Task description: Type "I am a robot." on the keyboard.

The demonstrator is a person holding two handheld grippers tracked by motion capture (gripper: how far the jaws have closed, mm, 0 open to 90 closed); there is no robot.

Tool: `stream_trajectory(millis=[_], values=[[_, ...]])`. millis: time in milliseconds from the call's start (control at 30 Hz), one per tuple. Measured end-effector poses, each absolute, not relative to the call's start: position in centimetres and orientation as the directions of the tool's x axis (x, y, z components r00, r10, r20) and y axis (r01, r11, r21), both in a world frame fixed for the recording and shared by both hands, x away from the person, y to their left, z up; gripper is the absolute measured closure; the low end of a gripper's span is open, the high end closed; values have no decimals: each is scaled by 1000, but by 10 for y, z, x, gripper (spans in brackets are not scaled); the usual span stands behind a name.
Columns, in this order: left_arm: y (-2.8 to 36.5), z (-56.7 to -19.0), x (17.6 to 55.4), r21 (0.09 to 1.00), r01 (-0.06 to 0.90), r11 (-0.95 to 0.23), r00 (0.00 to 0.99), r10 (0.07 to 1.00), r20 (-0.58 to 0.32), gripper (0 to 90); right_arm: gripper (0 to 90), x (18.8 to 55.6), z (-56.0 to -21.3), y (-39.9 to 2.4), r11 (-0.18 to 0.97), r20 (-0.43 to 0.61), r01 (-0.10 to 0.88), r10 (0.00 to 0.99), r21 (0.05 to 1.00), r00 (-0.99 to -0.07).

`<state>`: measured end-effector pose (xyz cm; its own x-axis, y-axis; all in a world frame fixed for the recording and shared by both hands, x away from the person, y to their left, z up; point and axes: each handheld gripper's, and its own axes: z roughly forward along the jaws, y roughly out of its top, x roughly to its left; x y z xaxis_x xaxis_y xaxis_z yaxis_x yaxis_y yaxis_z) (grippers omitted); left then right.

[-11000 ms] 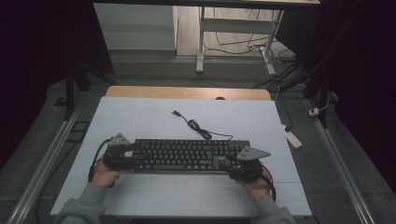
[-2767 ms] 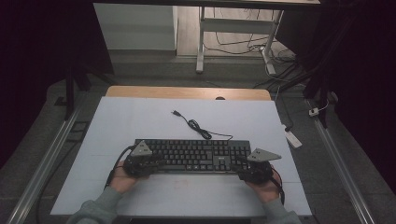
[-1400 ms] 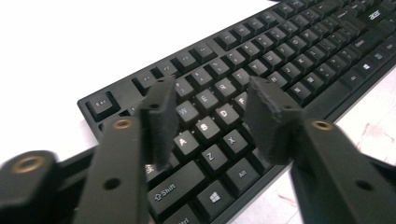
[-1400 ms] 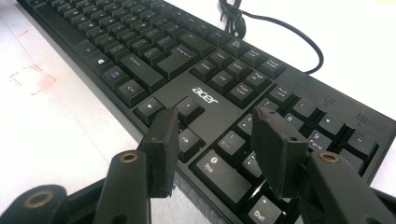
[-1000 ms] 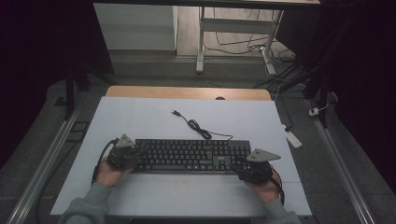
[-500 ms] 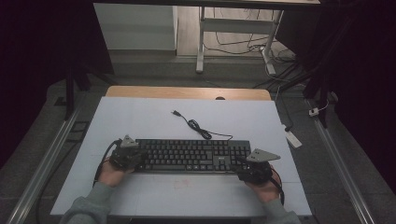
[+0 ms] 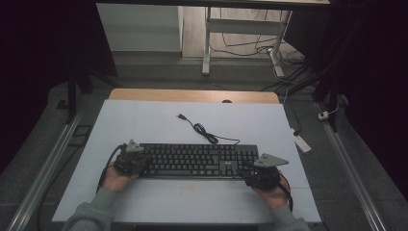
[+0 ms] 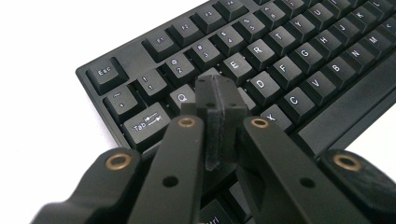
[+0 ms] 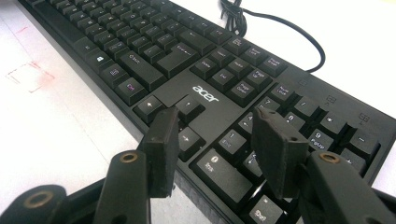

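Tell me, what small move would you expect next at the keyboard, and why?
Probably a short press down with the left gripper: its fingers are shut together into one tip, poised over the letter keys near Q on the keyboard. The right gripper hangs open over the arrow keys, holding nothing.

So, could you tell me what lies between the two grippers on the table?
In the high view, the keyboard spans between the left gripper and right gripper.

We hold our left gripper point(image 7: 129, 160) low and tilted forward, its two jaws pressed flat together with nothing between them. Our right gripper point(image 7: 260, 175) sits low as well, jaws spread with a clear gap. Both forearms come in from below, grey sleeves at the wrists.
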<state>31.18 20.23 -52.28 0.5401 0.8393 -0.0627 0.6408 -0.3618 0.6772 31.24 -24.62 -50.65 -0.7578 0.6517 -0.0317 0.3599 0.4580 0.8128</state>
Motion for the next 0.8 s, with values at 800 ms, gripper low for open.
stream_trajectory(millis=[800], values=[[214, -509, 304, 758, 603, -248, 553, 816, -172, 551, 515, 312, -505, -249, 450, -33, 358, 659, 818, -752]])
